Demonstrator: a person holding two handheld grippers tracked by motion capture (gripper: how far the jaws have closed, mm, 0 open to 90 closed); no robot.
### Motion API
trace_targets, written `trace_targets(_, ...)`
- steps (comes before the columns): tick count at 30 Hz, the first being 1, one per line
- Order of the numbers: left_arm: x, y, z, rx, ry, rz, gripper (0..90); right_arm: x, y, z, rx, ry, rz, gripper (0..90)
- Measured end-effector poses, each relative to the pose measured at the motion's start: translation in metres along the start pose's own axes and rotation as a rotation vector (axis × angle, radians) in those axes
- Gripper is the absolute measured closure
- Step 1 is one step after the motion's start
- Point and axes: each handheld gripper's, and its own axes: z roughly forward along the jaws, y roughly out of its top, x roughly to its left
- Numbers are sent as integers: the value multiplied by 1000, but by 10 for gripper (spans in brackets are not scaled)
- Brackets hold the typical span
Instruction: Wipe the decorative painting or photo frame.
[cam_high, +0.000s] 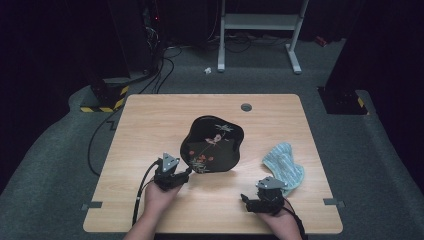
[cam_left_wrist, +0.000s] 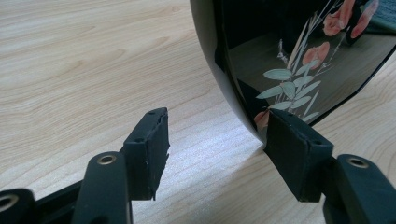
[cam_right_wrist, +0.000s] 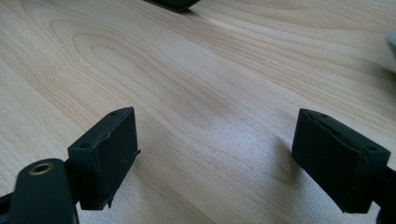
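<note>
Here my left gripper (cam_high: 186, 173) has its jaws released around the rim of the glossy black lobed lacquer tray (cam_high: 215, 145), mid-surface (cam_high: 150, 120); my right gripper (cam_high: 246, 199) gapes empty.

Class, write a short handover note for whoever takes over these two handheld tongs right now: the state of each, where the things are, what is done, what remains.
Left tongs: open, jaws astride the near rim of the glossy black lacquered tray with painted flowers; one pad touches the rim, no grip yet.
Right tongs: open, nothing between the jaws, above bare wooden table.
Light blue cloth: crumpled on the table right of the tray, just beyond the right tongs.
Done: left tongs lined up on the rim.
Left: probably close on the tray, then fetch the cloth.
</note>
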Motion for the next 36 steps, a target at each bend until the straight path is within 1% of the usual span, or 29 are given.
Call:
trace_targets(5,1,-1,4,12,8,-4,396,0,0,1,8,4,-5,141)
trace_targets(9,2,-1,5,18,7,2,400,-1,1,1,10,14,-1,142)
trace_targets(11,2,-1,3,26,8,17,399,-1,1,1,8,21,4,141)
trace_targets(13,3,-2,2,23,9,19,396,-2,1,1,7,22,5,141)
trace_targets(14,5,-3,1,30,12,29,396,-2,1,1,7,22,5,141)
trace_targets(15,8,-4,-2,56,9,33,375,-1,1,1,7,21,5,139)
trace_targets(16,8,-4,-2,56,9,33,356,-1,1,1,7,21,5,139)
trace_targets(17,10,-7,-4,79,7,34,356,-1,1,1,6,20,5,140)
trace_targets(18,12,-10,-7,103,13,53,320,-1,1,2,6,18,0,137)
trace_targets(19,14,-13,-10,115,13,66,304,-2,2,2,6,22,-4,135)
trace_targets(20,16,-17,-14,132,19,79,265,-3,2,2,4,17,6,134)
trace_targets(21,18,-21,-17,154,28,88,265,-3,2,2,4,17,6,134)
trace_targets(22,22,-31,-25,204,63,135,187,-4,3,4,9,12,6,126)
trace_targets(23,24,-35,-28,202,55,138,141,-4,4,5,12,8,3,122)
trace_targets(24,28,-40,-35,204,33,139,116,-5,5,5,13,4,1,118)
trace_targets(25,28,-40,-35,204,33,139,99,-5,6,6,15,0,-3,117)
trace_targets(26,33,-46,-41,207,17,132,99,-5,6,6,15,0,-3,117)
trace_targets(27,37,-51,-46,206,8,126,54,-6,7,8,20,-2,-1,118)
trace_targets(28,43,-57,-51,188,-8,110,1,-6,7,8,26,-2,-1,117)
trace_targets(29,48,-62,-54,186,-29,81,6,-6,8,9,24,-4,-6,117)
trace_targets(30,57,-64,-57,196,-30,39,5,-6,9,10,31,-15,-11,116)
trace_targets(31,59,-64,-56,192,-15,25,12,-5,9,11,32,-20,-17,112)
trace_targets(33,60,-63,-55,188,-6,17,27,-5,10,12,37,-22,-20,106)
trace_targets(34,61,-61,-53,180,9,4,64,-4,11,13,38,-18,-24,104)
trace_targets(35,61,-61,-53,180,9,4,79,-4,11,13,38,-18,-24,104)
trace_targets(36,61,-59,-51,175,21,0,84,-4,11,13,38,-18,-25,104)
